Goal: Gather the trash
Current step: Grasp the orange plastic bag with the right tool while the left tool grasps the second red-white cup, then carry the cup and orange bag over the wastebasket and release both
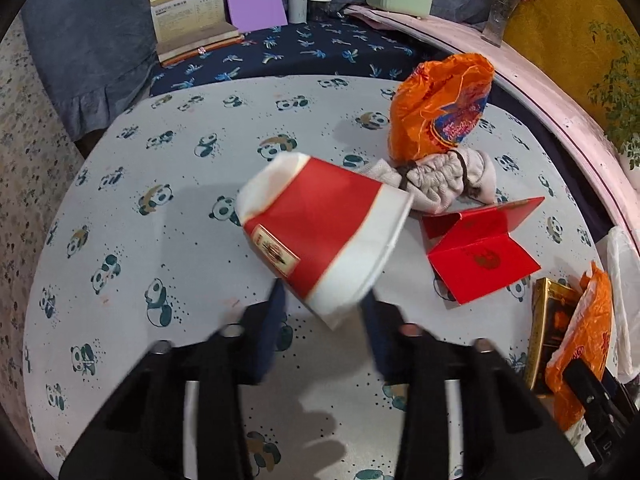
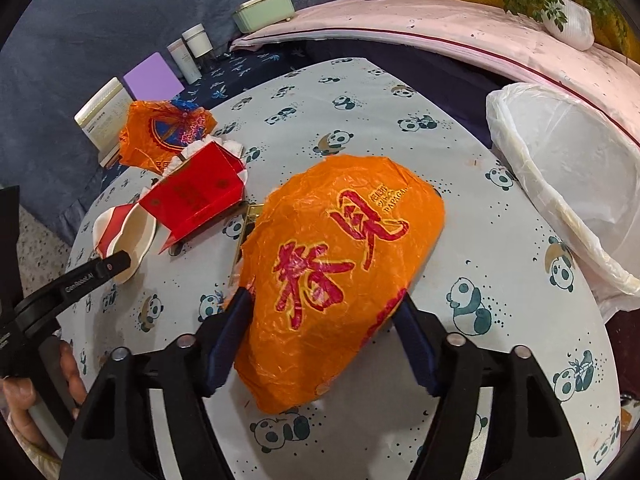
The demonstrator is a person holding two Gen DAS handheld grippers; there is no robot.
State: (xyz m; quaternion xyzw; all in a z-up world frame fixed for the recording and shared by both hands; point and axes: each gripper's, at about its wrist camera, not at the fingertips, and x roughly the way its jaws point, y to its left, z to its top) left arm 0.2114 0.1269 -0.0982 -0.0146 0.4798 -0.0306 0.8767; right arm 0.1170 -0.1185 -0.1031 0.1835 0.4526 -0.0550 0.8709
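Left wrist view — held item: a crushed red-and-white paper cup [image 1: 320,236] hangs above the panda-print tablecloth [image 1: 160,208], its base caught between the fingers of the left gripper [image 1: 324,304].
Left wrist view — cup axis: tilted, open mouth pointing up and left, away from the fingers.
Left wrist view — fingers: partly spread, pinching the cup's lower rim; contact looks shallow, though motion blur softens the detail.
Left wrist view — remaining litter: a crumpled orange snack wrapper [image 1: 440,108], a bundle of grey cloth [image 1: 444,178] and a folded red card box [image 1: 480,256] lie ahead and to the right.

Right wrist view — held item: a large orange plastic bag [image 2: 336,272] fills the right gripper [image 2: 324,308], long axis running up and right from the fingers.
Right wrist view — fingers: wide apart, pressed against the bag's two sides.
Right wrist view — destination: the white-lined bin [image 2: 568,184] stands open to the upper right, near the bag; judged closer to this hand than to the left.
Right wrist view — other hand: the left gripper is visible at the far left edge, the cup at its tip.
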